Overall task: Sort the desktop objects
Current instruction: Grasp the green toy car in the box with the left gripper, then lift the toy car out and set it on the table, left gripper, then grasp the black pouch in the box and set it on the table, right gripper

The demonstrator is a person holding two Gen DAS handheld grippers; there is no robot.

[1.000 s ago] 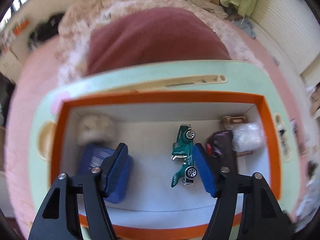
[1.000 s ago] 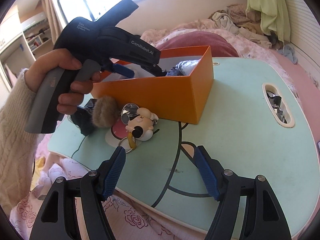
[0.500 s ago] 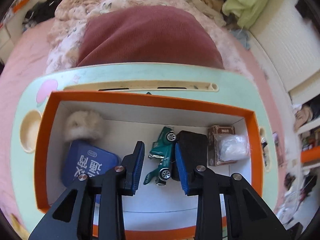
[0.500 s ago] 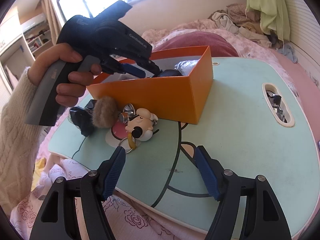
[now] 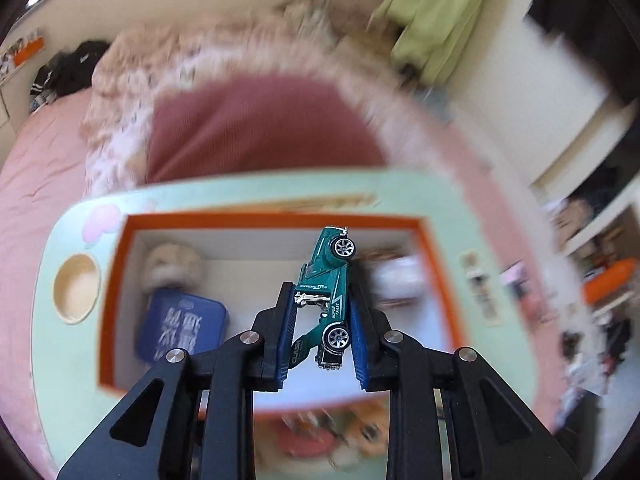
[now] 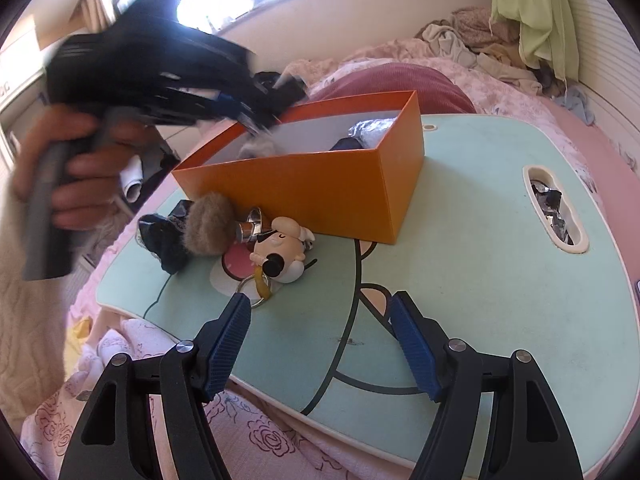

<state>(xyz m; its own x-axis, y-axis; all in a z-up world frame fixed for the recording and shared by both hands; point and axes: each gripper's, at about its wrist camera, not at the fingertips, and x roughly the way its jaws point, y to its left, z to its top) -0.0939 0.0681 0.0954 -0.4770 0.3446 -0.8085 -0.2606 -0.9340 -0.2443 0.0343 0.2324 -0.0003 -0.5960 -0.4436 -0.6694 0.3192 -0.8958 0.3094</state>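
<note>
My left gripper point(image 5: 321, 300) is shut on a green toy car point(image 5: 326, 290) and holds it up above the orange box point(image 5: 116, 292). In the box lie a blue tin point(image 5: 180, 330), a beige pompom point(image 5: 174, 266) and a blurred wrapped packet point(image 5: 394, 276). In the right wrist view the left gripper point(image 6: 256, 114) is a blurred black shape over the box point(image 6: 320, 192). My right gripper point(image 6: 320, 336) is open and empty above the mint-green table point(image 6: 460, 260). A cartoon keychain figure point(image 6: 280, 250), a brown pompom point(image 6: 208, 224) and a dark crumpled object point(image 6: 166, 240) lie beside the box.
The table rests on a bed with pink floral bedding point(image 6: 260, 432) and a maroon cushion point(image 5: 256, 128). A slot in the table point(image 6: 554, 212) holds foil scraps. Clothes are piled at the back right point(image 6: 480, 44).
My left gripper closed on the green car inside the box and lifted it out. The right gripper has stayed still and open.
</note>
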